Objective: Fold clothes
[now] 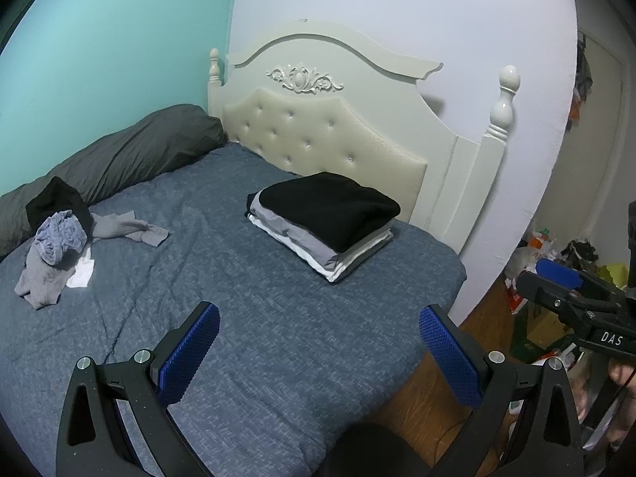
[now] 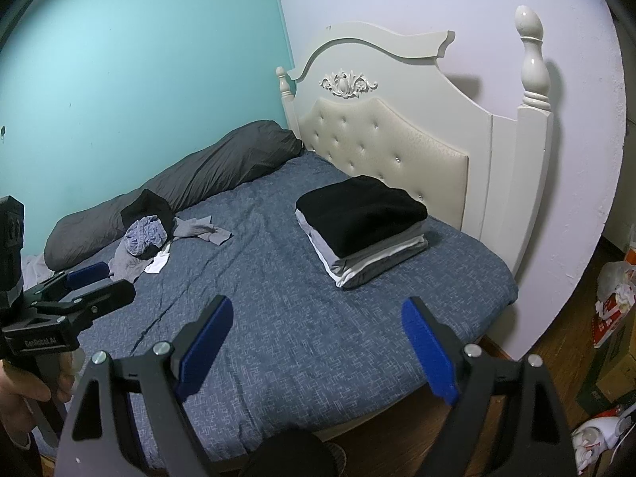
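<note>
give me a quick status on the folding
Left tongs open, empty. Right tongs open, empty. Folded stack by headboard; unfolded pile untouched beside the grey pillow. Nothing in the way.

Blue crosshatch-patterned bedspread (image 1: 278,338), black-topped stack (image 1: 324,220)

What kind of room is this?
Most likely a bedroom: there's a bed with a tufted white headboard, and a stack of folded clothes sitting on the blue bedspread.

A home bedroom is showing here: a bed (image 1: 278,318) with a tufted cream headboard (image 1: 330,135), a grey pillow (image 1: 119,155) lying along the teal wall (image 1: 99,39), clothes (image 1: 322,214) sitting folded near its head.
</note>
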### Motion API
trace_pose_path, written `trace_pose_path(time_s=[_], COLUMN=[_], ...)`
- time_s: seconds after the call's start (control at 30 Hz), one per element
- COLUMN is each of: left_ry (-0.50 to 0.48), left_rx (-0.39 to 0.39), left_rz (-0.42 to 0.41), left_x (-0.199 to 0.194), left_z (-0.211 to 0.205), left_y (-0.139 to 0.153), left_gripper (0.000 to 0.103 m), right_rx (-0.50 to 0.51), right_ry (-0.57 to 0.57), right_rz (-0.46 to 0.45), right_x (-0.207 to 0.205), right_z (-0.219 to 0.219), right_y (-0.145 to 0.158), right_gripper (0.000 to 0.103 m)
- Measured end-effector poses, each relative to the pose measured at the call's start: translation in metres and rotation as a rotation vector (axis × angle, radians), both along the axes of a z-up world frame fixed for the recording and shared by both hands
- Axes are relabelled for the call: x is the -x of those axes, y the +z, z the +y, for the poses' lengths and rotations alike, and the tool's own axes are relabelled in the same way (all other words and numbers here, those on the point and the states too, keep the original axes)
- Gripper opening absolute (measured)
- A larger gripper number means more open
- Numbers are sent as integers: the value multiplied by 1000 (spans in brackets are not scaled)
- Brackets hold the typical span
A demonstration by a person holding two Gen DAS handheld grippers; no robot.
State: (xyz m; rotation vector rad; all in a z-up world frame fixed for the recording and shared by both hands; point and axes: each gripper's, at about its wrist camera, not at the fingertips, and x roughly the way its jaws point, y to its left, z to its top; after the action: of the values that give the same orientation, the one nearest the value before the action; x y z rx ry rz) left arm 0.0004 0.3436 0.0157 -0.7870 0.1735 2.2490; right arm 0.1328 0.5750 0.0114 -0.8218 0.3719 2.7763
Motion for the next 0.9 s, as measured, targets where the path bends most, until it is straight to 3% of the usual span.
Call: trace_pose_path(time_s=[0.9], left_ry=[7], left_rx=[-3], left_rz=[-6], left_x=[1], left_z=[-1], left_y=[0], left_gripper=[102], right_rx=[4], right_ry=[-3], right_rz=[-1], right_x=[2], right_z=[2], right_y=[-1], right_gripper=[88])
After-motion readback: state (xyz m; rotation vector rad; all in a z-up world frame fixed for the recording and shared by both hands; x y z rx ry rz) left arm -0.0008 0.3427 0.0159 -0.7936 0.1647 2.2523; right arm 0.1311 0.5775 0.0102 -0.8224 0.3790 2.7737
